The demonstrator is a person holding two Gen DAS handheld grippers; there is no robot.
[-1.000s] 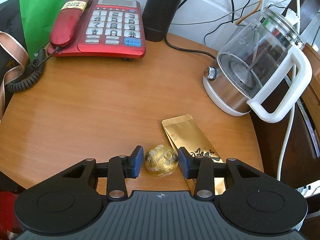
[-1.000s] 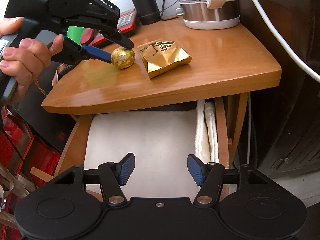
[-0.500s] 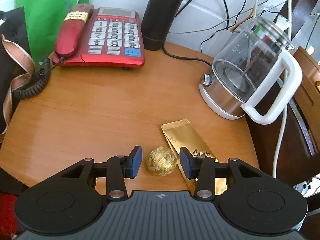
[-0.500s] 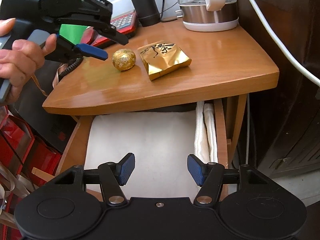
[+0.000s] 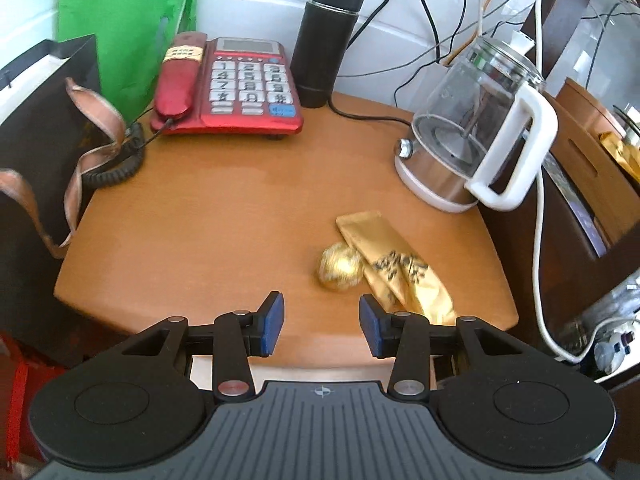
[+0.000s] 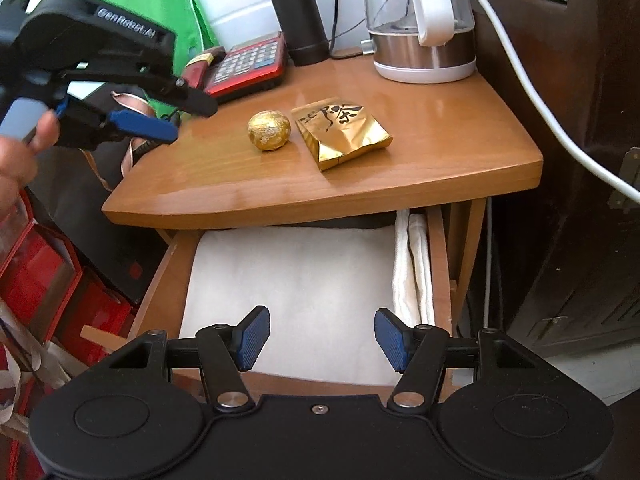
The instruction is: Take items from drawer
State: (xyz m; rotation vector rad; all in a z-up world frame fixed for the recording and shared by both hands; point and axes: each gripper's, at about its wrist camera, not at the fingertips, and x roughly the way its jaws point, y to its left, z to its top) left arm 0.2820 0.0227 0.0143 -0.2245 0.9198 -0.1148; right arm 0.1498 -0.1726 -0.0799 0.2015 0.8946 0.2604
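Observation:
A gold foil ball lies on the wooden tabletop beside a gold foil packet; both also show in the right wrist view, the ball and the packet. My left gripper is open and empty, back from the ball near the table's front edge; it shows at the left of the right wrist view. My right gripper is open and empty above the open drawer, which holds a white cloth.
A red telephone, a black flask and a glass kettle with a white handle stand at the back of the table. Cables hang at the right. Red boxes and bags sit left of the drawer.
My left gripper let go of the gold ball, opened wider and drew back toward the table's front edge. The ball stays on the table. The right gripper has barely moved.

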